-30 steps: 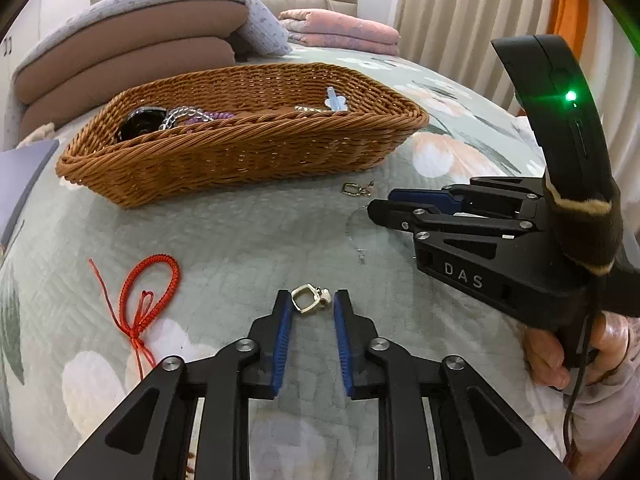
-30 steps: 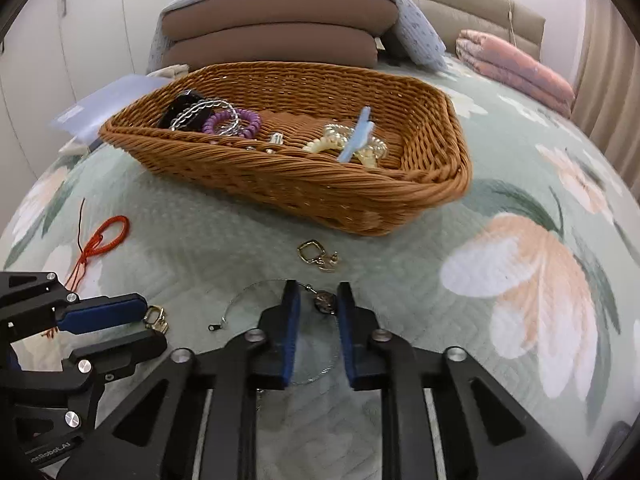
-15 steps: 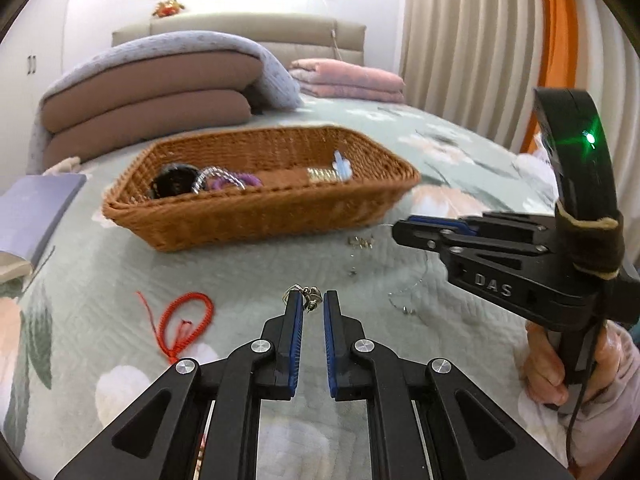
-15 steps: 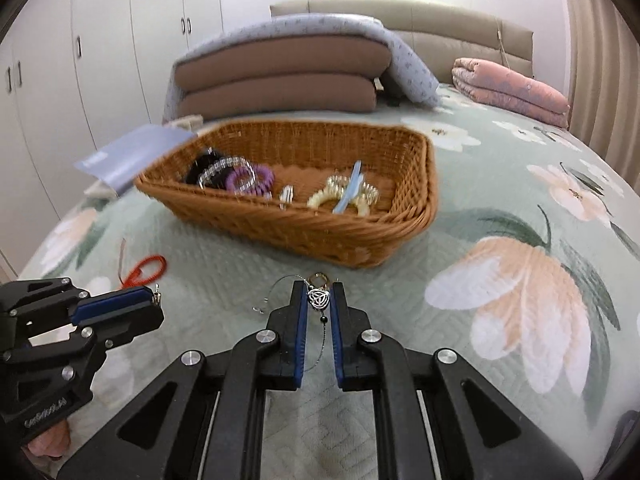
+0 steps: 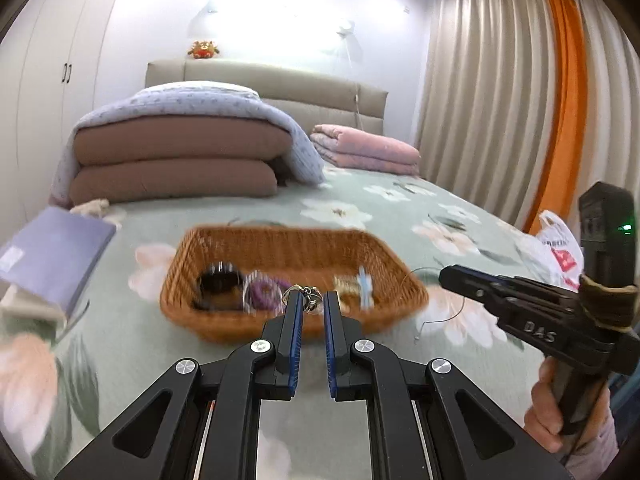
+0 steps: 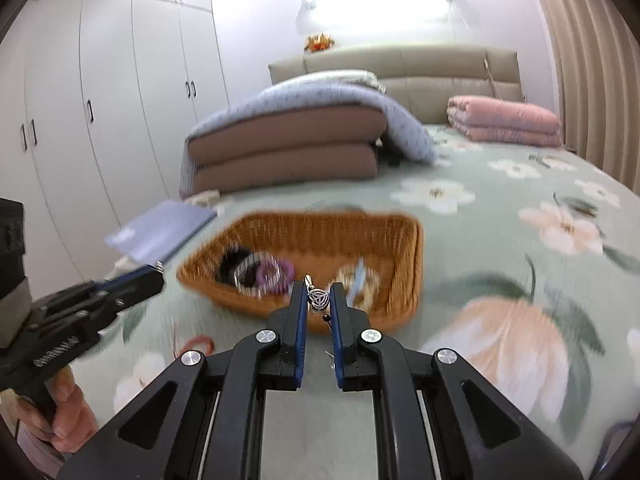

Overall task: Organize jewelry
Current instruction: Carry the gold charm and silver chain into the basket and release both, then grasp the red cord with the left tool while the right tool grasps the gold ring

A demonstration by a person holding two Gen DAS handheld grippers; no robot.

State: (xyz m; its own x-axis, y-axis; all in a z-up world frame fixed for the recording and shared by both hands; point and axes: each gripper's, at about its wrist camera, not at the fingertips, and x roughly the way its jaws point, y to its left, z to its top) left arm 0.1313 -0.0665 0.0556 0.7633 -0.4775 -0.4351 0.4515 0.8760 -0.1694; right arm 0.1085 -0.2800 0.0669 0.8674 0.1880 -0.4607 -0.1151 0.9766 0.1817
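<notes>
Left gripper (image 5: 311, 305) clamped on a small silver ring-like trinket (image 5: 310, 295) at the blue pad tips, raised in front of the brown woven wicker basket (image 5: 224, 322); right gripper (image 6: 319, 298) pinching a round silver openwork pendant (image 6: 319, 299), thin wire necklace loop (image 5: 436, 304) trailing over the green floral quilt (image 6: 500, 248); purple beaded bracelet (image 6: 274, 274) and black band (image 6: 232, 266) lying inside the basket, blurred.

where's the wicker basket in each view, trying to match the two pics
Left wrist view: wicker basket sits at centre, just beyond the left gripper.
Right wrist view: basket at centre, beyond the right gripper.
Shared landmark: the purple bracelet inside the basket.
</notes>
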